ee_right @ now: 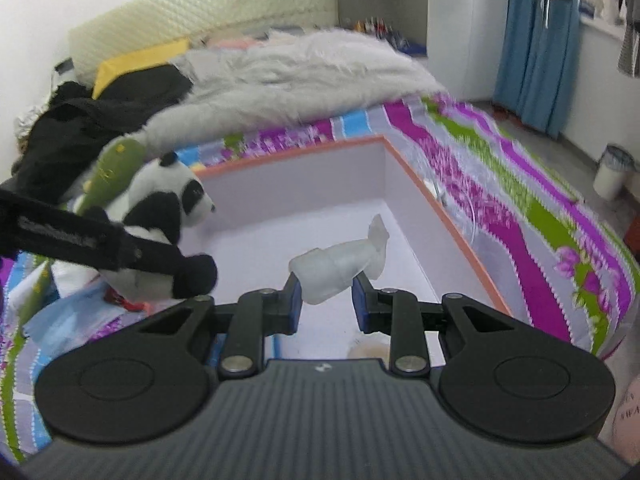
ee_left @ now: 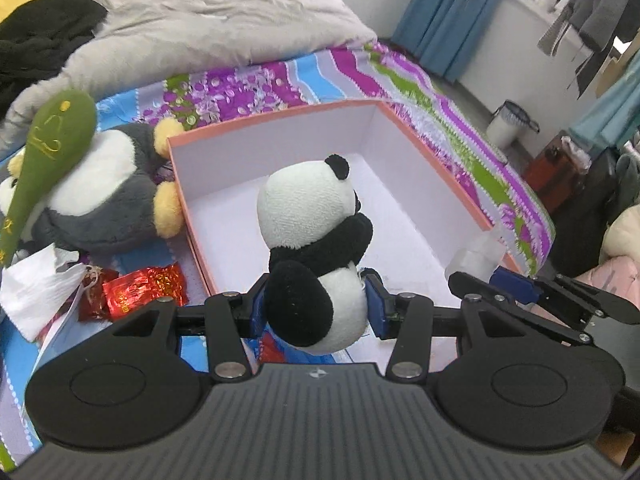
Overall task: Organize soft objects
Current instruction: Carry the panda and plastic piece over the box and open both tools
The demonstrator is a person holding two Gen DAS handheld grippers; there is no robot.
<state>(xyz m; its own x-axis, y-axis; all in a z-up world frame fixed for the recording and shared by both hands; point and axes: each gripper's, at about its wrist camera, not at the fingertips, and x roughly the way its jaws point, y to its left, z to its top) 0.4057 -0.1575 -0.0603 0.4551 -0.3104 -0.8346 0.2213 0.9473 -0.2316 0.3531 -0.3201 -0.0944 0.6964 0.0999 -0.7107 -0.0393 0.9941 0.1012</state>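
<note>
My left gripper [ee_left: 316,304] is shut on a black-and-white panda plush [ee_left: 316,236] and holds it upright over the near edge of an open orange box with a white inside [ee_left: 280,136]. The panda also shows in the right wrist view [ee_right: 160,216], at the box's left side. My right gripper [ee_right: 326,300] is shut on a pale translucent soft toy [ee_right: 340,264] and holds it over the inside of the box [ee_right: 440,204]. The right gripper shows in the left wrist view [ee_left: 516,284] at the box's near right corner. A grey penguin plush [ee_left: 108,188] with a green plush spoon [ee_left: 44,156] lies left of the box.
The box sits on a bed with a bright striped floral sheet [ee_left: 400,72]. A grey fluffy blanket [ee_left: 208,20] and black clothes [ee_left: 40,40] lie behind. Red foil packets [ee_left: 144,288] and white tissue [ee_left: 36,284] lie near left. A bin [ee_left: 508,124] stands on the floor at right.
</note>
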